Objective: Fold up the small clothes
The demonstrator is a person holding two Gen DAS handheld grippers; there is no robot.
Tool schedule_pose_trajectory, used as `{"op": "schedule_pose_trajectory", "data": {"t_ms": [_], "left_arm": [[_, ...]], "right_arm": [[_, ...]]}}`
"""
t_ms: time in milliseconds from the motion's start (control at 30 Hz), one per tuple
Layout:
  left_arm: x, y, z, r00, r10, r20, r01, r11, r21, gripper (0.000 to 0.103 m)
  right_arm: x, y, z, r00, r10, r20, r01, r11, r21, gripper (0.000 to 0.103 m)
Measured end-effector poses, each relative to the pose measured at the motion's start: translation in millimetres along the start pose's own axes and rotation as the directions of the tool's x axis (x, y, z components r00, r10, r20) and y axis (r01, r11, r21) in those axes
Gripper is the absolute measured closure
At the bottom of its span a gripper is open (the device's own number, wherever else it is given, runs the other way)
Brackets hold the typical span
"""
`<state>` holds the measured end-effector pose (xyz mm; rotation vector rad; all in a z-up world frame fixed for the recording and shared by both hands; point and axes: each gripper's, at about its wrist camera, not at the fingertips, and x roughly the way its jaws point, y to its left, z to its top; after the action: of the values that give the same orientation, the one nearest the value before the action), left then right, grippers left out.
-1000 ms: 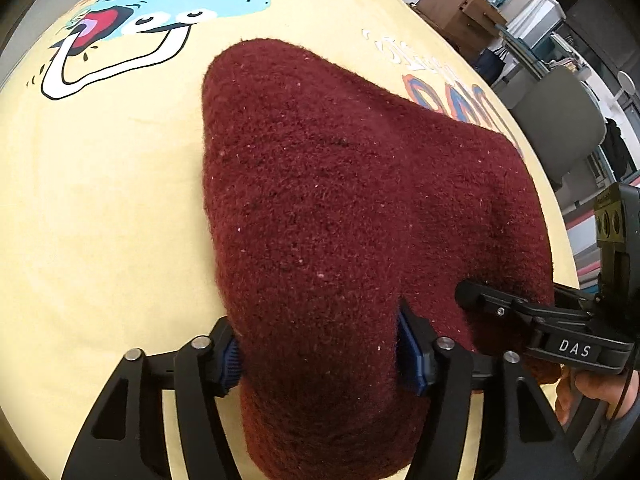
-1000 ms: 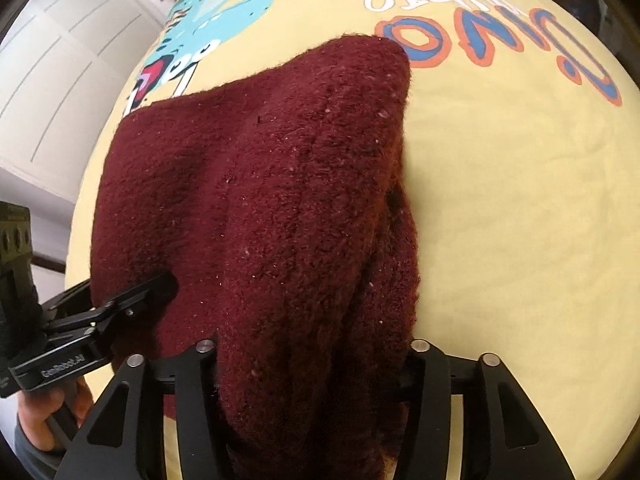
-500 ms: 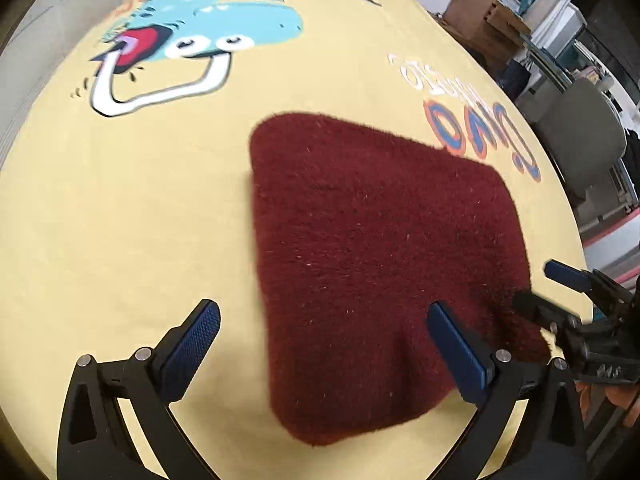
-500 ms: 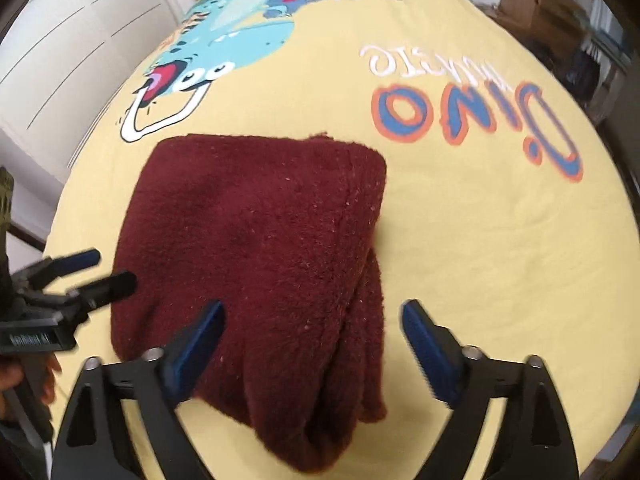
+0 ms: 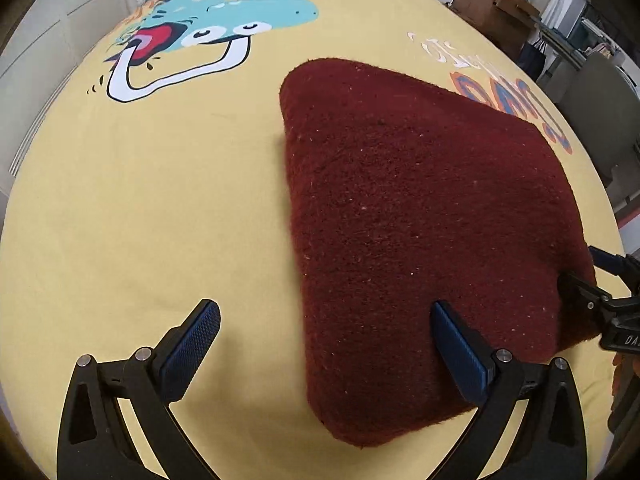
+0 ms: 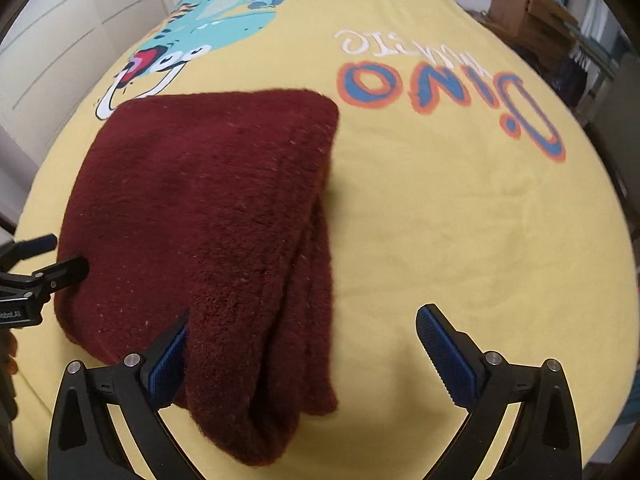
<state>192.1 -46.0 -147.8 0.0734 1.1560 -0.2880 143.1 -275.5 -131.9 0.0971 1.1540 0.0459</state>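
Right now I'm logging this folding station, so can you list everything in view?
Folded fleece garment: one, dark red, lying flat on the sheet, layered edges toward the right gripper.
Bed sheet: one, yellow, with a blue dinosaur print and orange-blue lettering, under the garment.
Cardboard boxes: a few, brown, beyond the bed's far right corner.
Chair: one, grey, right of the bed.
Cupboard doors: white, left of the bed.
Left gripper: black with blue pads, jaws open, over the garment's near left edge.
Right gripper: same, opening, astride the near right edge.
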Motion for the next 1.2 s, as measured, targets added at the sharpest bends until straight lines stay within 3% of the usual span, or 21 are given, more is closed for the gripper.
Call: {"op": "schedule_pose_trajectory", "data": {"t_ms": [133, 400, 867, 1200], "left_arm": [[5.8, -1.0, -9.1, 1.0, 0.009, 0.022, -0.009, 1.0, -0.005, 0.0], [-17.0, 0.9, -7.0, 1.0, -0.009, 0.025, 0.01, 0.999, -0.031, 0.001], [-138.9, -2.5, -28.7, 0.988, 0.076, 0.134, -0.072, 0.997, -0.03, 0.001], [-164.9, 7.2, -63.4, 0.986, 0.112, 0.123, -0.104, 0.992, -0.072, 0.001]], "right_arm": [[6.5, -10.8, -7.5, 0.999, 0.041, 0.005, -0.042, 0.998, 0.043, 0.001], [1.0, -8.9, -10.3, 0.999, 0.027, 0.027, -0.029, 0.999, 0.039, 0.001], [-120.9, 4.9, -20.7, 0.982, -0.046, 0.185, 0.046, 0.999, 0.005, 0.001], [-170.8, -15.9, -62.3, 0.974, -0.098, 0.205, 0.088, 0.995, 0.056, 0.001]]}}
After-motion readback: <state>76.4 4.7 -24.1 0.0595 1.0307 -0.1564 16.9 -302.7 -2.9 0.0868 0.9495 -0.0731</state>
